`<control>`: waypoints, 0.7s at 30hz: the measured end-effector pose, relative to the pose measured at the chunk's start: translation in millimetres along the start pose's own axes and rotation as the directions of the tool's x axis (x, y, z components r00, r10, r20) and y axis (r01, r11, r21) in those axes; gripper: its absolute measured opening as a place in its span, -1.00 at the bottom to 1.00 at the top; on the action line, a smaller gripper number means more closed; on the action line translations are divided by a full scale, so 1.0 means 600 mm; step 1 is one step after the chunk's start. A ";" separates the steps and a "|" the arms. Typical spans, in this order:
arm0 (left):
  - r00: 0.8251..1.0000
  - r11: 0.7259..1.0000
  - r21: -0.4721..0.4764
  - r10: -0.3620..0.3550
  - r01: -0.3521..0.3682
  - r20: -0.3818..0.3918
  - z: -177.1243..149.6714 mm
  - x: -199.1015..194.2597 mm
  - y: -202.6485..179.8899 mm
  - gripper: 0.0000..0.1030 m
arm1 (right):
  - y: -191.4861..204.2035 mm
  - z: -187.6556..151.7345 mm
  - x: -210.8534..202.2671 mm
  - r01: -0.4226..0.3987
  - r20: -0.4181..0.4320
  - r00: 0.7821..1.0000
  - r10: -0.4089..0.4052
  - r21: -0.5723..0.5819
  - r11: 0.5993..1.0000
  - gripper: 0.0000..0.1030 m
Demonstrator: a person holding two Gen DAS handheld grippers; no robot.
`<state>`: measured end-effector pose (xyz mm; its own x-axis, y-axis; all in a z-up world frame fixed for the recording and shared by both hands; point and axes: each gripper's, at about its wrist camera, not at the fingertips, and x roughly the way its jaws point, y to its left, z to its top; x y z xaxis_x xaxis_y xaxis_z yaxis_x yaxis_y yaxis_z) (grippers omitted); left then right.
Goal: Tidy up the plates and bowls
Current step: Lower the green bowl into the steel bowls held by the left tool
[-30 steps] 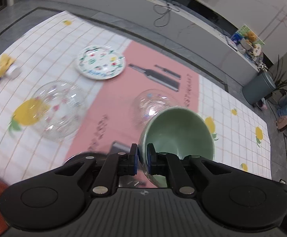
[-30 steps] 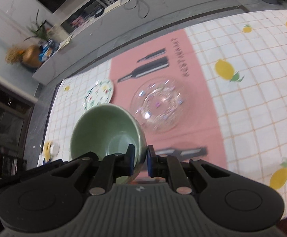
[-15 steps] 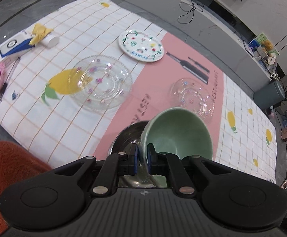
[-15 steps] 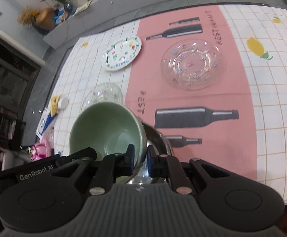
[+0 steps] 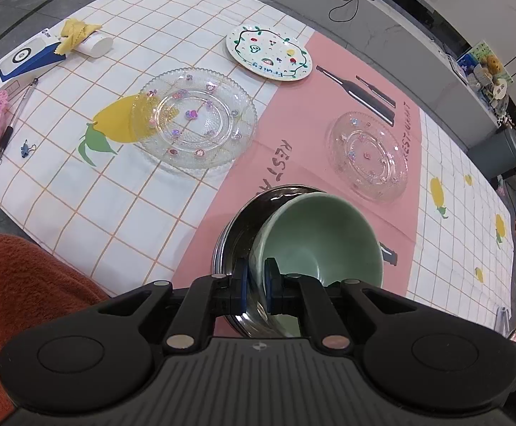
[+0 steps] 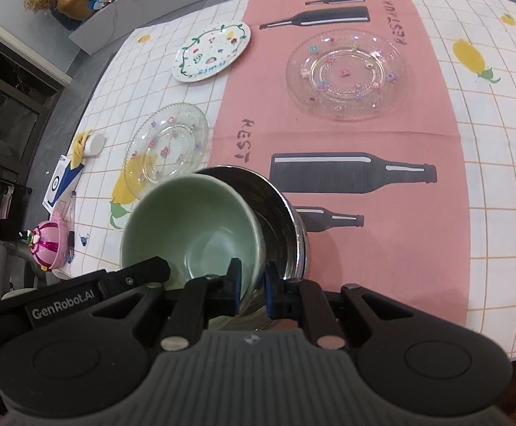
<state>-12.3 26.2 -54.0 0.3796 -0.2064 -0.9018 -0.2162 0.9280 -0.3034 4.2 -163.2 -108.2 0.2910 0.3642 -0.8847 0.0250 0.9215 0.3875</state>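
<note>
You can read "GenRobot.AI" on the left gripper (image 6: 144,277) body in your right wrist view. The pink cloth (image 6: 417,135) reads "REST" and, upside down, "RESTAURANT".

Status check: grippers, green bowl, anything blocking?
Left gripper and right gripper shut on green bowl rim. Bowl tilted over steel bowl. Nothing blocking.

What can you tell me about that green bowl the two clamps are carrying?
The green bowl is a deep, round, pale celadon piece that looks like glazed ceramic, plain inside and empty. It is tilted, its mouth towards the cameras. The left gripper pinches one side of its rim and the right gripper the opposite side, one finger inside and one outside each time. It sits partly over the shiny steel bowl on the pink strip of the tablecloth; whether the two bowls touch I cannot tell.
</note>
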 end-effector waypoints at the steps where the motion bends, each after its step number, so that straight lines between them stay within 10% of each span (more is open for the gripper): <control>1: 1.000 1.000 0.006 0.004 -0.004 0.001 0.002 0.004 0.000 -0.81 | 0.001 0.002 0.002 0.002 0.000 1.000 -0.002 -0.005 1.000 -0.79; 21: 0.997 0.990 0.122 0.072 -0.074 0.017 0.002 0.022 -0.017 -0.80 | 0.012 0.007 0.035 0.027 -0.022 0.999 -0.029 -0.078 0.997 -0.76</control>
<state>-3.8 14.3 -62.6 0.3786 -0.1334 -0.9159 -0.1325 0.9715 -0.1963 14.7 -149.3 -122.8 0.2691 0.3400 -0.9011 -0.0417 0.9388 0.3418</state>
